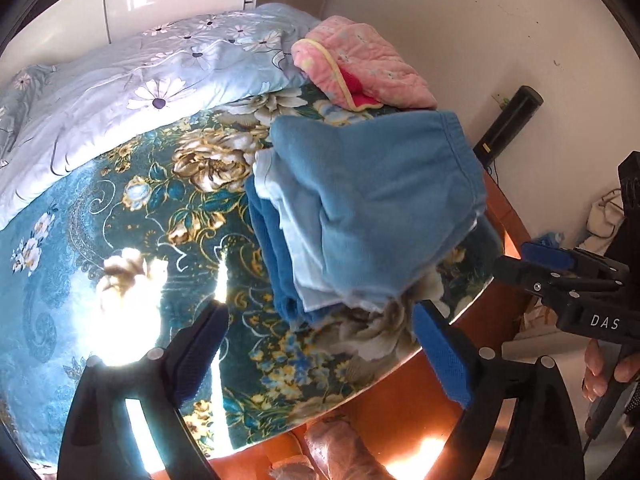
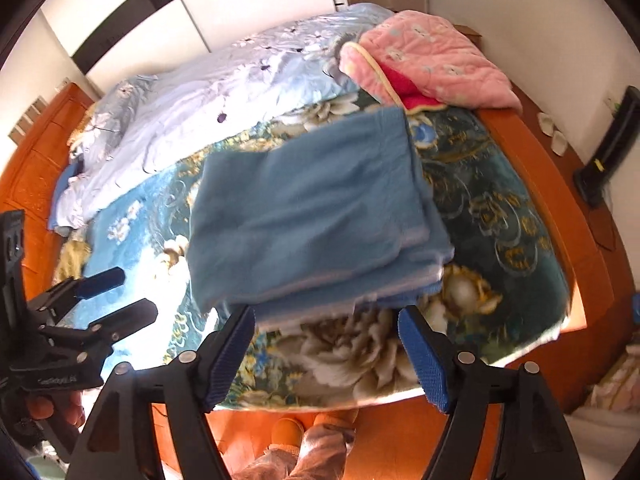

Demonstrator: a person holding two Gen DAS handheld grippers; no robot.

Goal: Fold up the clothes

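Clothes: a folded blue fleece garment [image 2: 312, 216] lies on the floral bedspread [image 2: 500, 208], near the bed's foot edge. At its 12 o'clock sits a pink quilted blanket [image 2: 432, 64]. Left gripper [image 1: 320, 344] and right gripper [image 2: 326, 344] both hover just short of it, jaws spread wide, empty.

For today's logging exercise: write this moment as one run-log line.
task: fold clothes | blue garment: folded on floral blanket | left gripper: open, empty | right gripper: open, empty
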